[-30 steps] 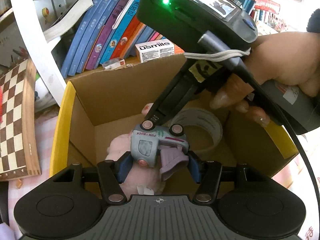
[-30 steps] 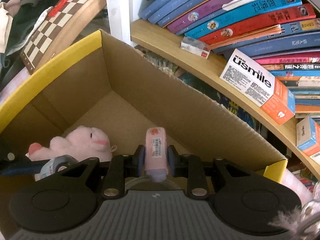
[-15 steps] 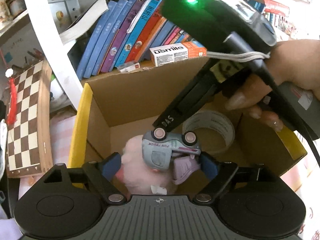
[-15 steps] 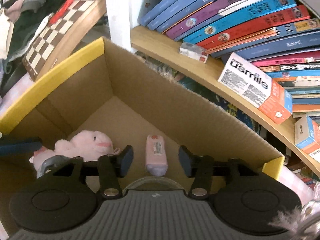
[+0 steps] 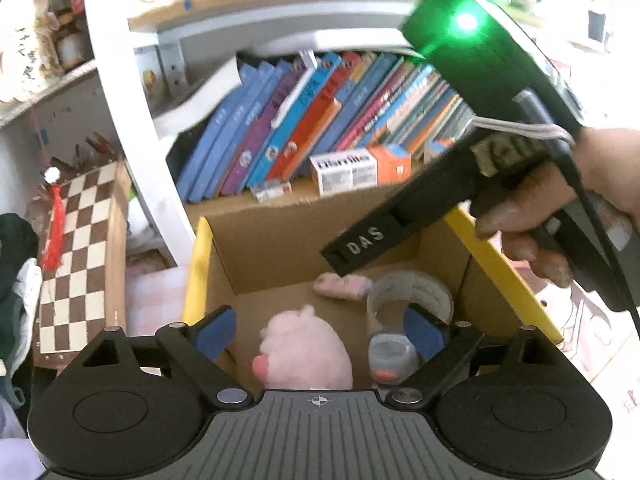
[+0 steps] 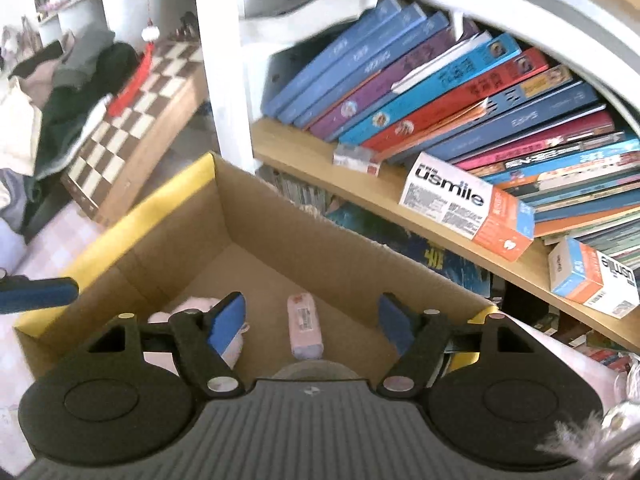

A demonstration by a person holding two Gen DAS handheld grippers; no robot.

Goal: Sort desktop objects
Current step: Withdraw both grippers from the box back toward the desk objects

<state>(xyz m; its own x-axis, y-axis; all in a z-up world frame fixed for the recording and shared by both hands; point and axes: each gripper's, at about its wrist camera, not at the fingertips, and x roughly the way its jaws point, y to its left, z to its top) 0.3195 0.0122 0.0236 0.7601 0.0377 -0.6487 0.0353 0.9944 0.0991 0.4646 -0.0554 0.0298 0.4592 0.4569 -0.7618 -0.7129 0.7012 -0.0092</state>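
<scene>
A cardboard box with yellow flaps (image 5: 280, 248) (image 6: 280, 240) stands below a bookshelf. Inside lie a pink plush toy (image 5: 308, 348), a grey toy truck (image 5: 390, 356), a tape roll (image 5: 412, 290) and a pink packet (image 5: 342, 284) (image 6: 305, 330). My left gripper (image 5: 320, 330) is open and empty above the plush and truck. My right gripper (image 6: 312, 318) is open and empty above the pink packet; its body (image 5: 480, 120) shows in the left wrist view, held by a hand.
A bookshelf with slanted books (image 6: 440, 92) and "usmile" cartons (image 6: 464, 208) rises behind the box. A chessboard (image 5: 80, 248) leans at the left beside dark clothes (image 6: 80, 92). A pink chequered cloth (image 5: 152, 296) covers the table.
My left gripper opened and dropped the toy truck into the box. My right gripper opened and dropped the pink packet. Both grippers have risen and pulled back from the box.
</scene>
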